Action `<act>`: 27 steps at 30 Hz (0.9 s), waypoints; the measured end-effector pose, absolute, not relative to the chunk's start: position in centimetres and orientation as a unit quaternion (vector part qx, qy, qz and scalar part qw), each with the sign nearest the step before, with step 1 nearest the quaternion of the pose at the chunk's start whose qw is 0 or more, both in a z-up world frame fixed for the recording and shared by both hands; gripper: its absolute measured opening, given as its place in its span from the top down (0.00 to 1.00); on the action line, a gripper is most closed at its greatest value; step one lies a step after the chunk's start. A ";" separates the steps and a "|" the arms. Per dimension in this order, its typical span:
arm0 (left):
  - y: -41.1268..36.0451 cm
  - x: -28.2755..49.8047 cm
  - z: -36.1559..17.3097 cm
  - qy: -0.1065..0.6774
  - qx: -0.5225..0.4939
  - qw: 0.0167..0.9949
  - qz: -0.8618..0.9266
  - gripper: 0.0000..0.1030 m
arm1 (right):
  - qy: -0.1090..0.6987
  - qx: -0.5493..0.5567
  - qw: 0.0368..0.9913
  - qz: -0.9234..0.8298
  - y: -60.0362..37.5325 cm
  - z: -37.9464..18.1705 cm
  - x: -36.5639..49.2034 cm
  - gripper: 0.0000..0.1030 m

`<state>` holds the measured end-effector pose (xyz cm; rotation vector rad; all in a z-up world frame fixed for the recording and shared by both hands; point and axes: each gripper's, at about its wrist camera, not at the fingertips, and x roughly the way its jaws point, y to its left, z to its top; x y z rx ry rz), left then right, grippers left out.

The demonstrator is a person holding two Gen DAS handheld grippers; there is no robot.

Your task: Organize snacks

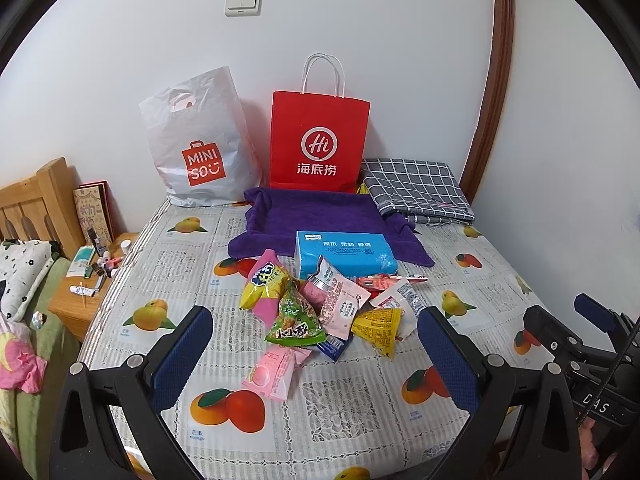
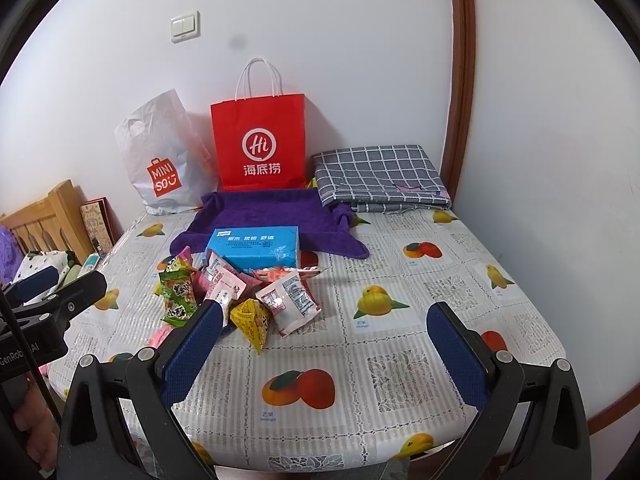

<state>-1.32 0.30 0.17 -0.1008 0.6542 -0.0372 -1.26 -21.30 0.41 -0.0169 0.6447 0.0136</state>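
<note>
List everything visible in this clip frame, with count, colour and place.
snack packets: about ten, mixed colours, piled mid-table
tissue pack: one, blue, behind the pile
towel: one, purple, under the tissue pack
red bag: one, against the wall
white bag: one, left of the red bag
checked cloth: one, grey, folded, back right
tablecloth: one, fruit print
nightstand: one, wooden, cluttered, left
left tongs: open, empty
right tongs: open, empty

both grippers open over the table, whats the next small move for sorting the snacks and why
Probably lower the left gripper onto the pink peach-print packet: its jaws stand open and empty, and that packet lies nearest, at the pile's front edge, barely overlapped by other wrappers.
</note>
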 end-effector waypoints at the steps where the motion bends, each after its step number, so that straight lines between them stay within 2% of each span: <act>1: 0.3 -1.4 0.2 0.321 -0.049 0.946 -0.019 0.00 | 0.317 -0.008 0.948 0.007 -21.3 0.4 -1.3 0.02; 27: 0.0 -1.3 0.1 0.323 -0.047 0.945 -0.021 0.01 | 0.309 -0.011 0.951 0.013 -20.9 0.8 -2.0 0.02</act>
